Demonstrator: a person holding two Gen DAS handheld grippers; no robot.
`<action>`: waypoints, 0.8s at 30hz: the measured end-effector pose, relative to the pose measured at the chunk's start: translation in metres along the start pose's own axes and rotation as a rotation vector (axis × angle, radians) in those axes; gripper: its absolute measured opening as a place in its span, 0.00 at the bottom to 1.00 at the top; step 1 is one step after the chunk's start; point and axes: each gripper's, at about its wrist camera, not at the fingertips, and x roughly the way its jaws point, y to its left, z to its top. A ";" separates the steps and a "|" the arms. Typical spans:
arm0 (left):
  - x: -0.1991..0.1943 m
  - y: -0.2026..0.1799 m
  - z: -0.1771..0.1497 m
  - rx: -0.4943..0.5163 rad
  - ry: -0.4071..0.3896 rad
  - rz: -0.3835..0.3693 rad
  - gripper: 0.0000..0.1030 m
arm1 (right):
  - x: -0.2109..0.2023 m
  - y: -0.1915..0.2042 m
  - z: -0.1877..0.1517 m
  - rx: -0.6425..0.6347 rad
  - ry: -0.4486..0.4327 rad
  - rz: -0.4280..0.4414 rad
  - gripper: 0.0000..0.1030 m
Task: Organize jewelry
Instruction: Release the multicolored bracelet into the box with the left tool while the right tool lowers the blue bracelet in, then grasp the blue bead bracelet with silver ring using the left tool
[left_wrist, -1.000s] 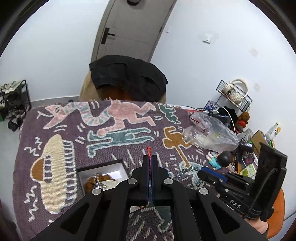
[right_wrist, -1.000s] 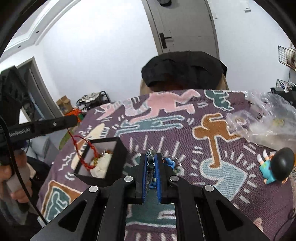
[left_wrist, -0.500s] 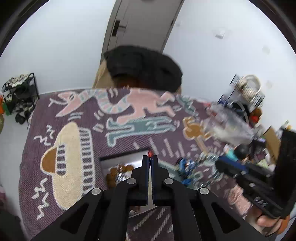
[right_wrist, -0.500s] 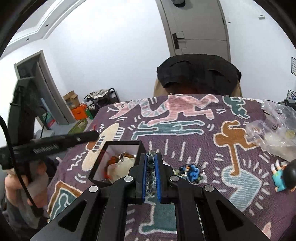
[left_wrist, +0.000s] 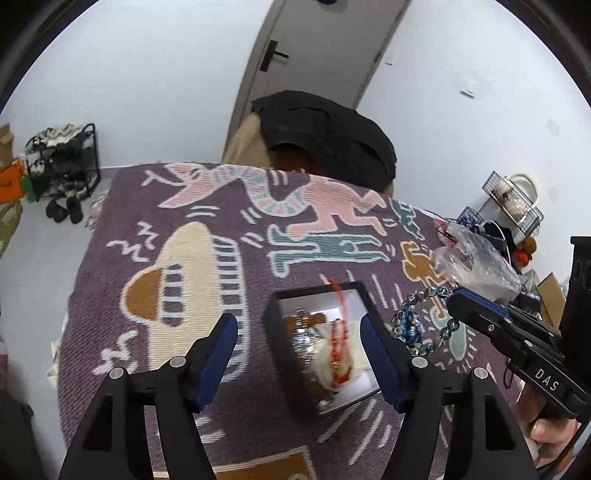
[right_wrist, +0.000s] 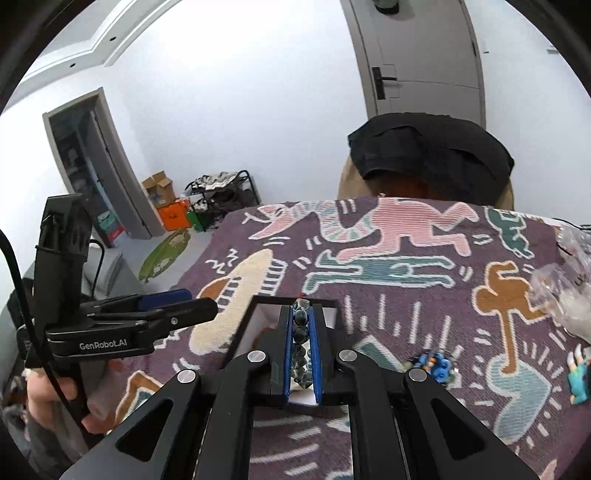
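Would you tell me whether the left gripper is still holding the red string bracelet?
No, the left gripper stands open, having just opened, and the red string bracelet lies in the black box.

Both wrist cameras look steeply down, close over the patterned blanket (left_wrist: 184, 369) — sharing the black box (right_wrist: 243, 325).

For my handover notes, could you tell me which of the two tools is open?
The left tool is open, empty pads wide above the black box; the right tool is clamped on the dark bead bracelet.
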 end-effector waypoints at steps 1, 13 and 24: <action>-0.002 0.004 -0.001 -0.007 -0.001 0.002 0.68 | 0.003 0.004 0.001 -0.003 0.004 0.003 0.09; -0.018 0.016 -0.008 0.008 -0.033 0.013 0.83 | 0.015 0.001 -0.004 0.067 0.050 -0.007 0.71; -0.007 -0.017 -0.009 0.049 -0.008 -0.041 0.83 | -0.012 -0.048 -0.028 0.209 0.042 -0.048 0.71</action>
